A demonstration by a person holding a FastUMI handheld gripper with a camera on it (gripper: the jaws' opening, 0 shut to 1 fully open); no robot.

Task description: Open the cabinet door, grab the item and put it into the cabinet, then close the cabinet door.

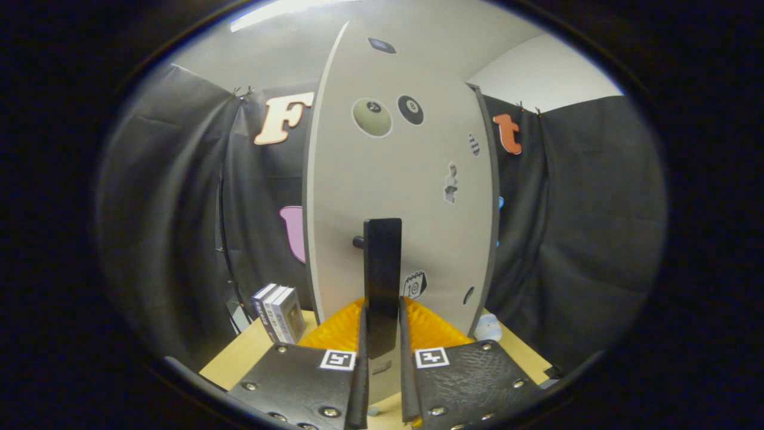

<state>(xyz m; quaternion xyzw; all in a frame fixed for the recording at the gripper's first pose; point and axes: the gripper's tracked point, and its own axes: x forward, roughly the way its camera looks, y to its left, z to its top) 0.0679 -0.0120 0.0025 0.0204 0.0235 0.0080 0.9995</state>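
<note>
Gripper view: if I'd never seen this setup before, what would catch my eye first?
The tall pale cabinet door, dotted with stickers, rises straight ahead. Its dark upright handle stands between the jaws of the gripper, which close in on it from both sides. To the left of the door, a small stack of boxes stands on the wooden table.

The pale grey flat cabinet door (400, 179) stands upright directly ahead of the gripper (382, 358); its tall black bar handle (382, 269) lies between the two fingers, which close against its sides; a small stack of boxed items (279, 312) stands on the light wooden table (239, 364) left of the door; a small pale blue object (488, 327) sits on the table right of the door, at its foot; black cloth hangs behind everything.
</note>
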